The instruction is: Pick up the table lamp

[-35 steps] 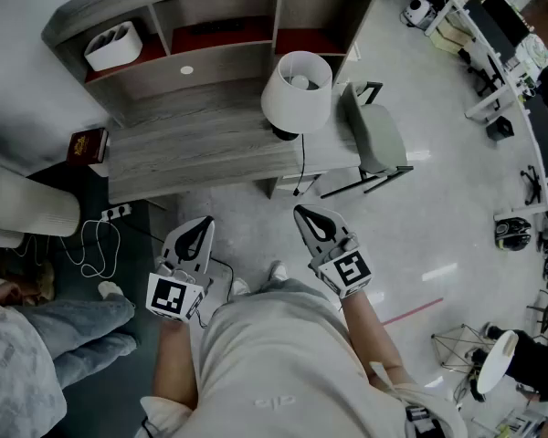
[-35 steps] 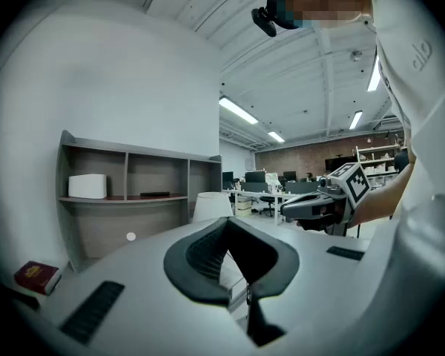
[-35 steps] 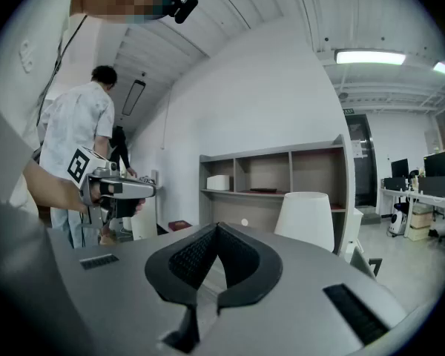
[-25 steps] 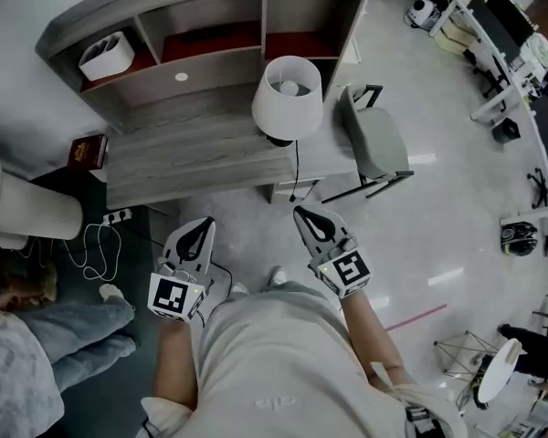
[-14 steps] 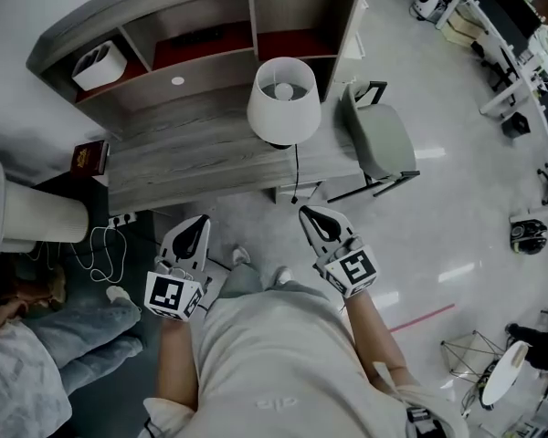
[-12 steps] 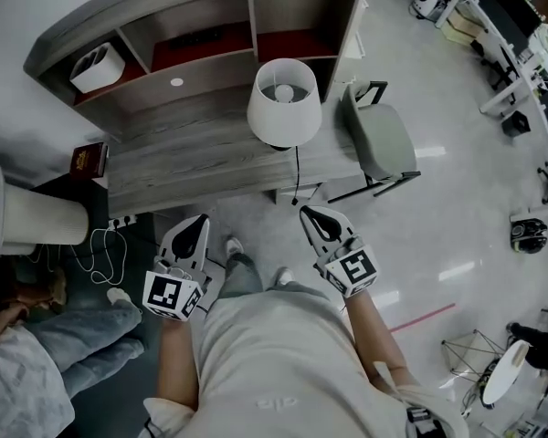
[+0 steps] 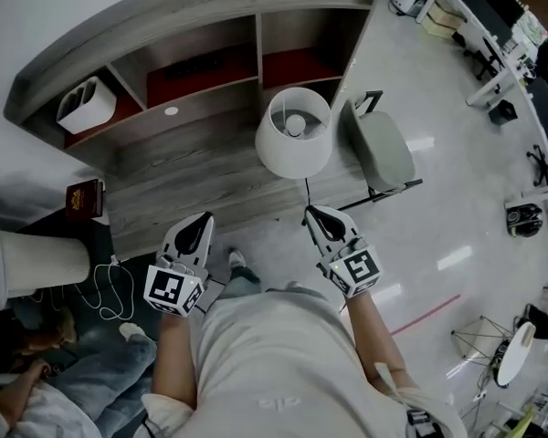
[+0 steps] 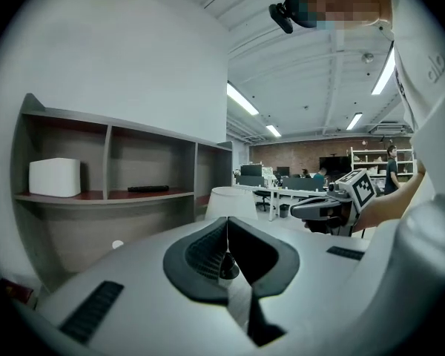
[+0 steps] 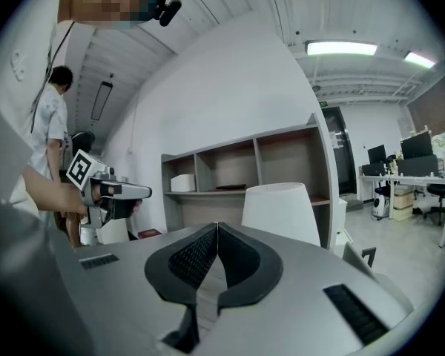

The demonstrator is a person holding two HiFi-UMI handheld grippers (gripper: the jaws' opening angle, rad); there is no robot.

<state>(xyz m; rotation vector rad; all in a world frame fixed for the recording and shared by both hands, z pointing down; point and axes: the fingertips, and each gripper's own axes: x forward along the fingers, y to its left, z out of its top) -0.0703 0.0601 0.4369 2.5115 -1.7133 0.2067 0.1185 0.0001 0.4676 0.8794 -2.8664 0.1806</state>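
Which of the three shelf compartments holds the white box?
The leftmost compartment; the middle holds a dark bar, the right looks empty.

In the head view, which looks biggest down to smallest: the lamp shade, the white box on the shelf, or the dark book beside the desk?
1. lamp shade, though it stands nearer the camera, which enlarges it
2. white box
3. dark book

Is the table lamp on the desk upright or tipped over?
Upright. Seen from above, the table lamp shows the bulb inside its open top; in the right gripper view its shade stands straight.
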